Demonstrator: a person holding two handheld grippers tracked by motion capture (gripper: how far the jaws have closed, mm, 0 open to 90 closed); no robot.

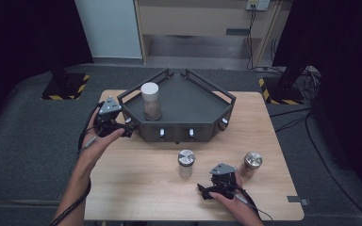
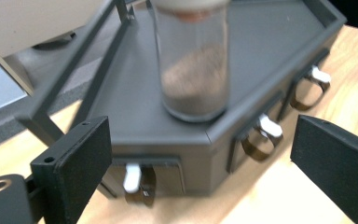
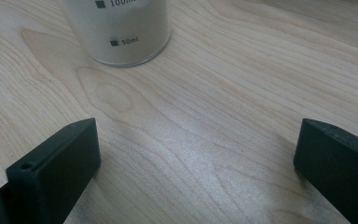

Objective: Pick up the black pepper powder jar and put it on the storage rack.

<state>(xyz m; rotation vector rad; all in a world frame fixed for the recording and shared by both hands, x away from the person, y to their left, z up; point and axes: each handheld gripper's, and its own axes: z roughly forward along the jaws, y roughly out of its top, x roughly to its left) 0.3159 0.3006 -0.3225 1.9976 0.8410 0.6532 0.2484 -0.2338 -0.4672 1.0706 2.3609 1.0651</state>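
The work in hand looks like moving jars onto the dark tray (image 1: 179,106), and the step now is between two jars. One jar with a white lid (image 1: 151,100) stands upright on the left part of the tray, with brown powder at its bottom. The left gripper (image 1: 122,128) is just beside the tray's left corner, apart from that jar; its jaws are released and wide, and nothing is between them (in the left gripper view the jar (image 2: 193,60) stands beyond the jaws, on the tray floor).

Two more jars wait on the wooden table (image 1: 136,188): a jar with a metal lid (image 1: 186,162) in front of the tray, and a second metal-lid jar (image 1: 252,164) to its right. The right gripper (image 1: 211,189) rests low near the table's front edge, between these two, with its jaws also released and empty. In its own view the bottom of a jar with measuring marks (image 3: 121,32) stands ahead, slightly to the left.

I judge that the next move belongs to the right gripper: go forward, bring the jaws around the jar's body below the lid, then close firmly enough that the smooth wall does not slip.
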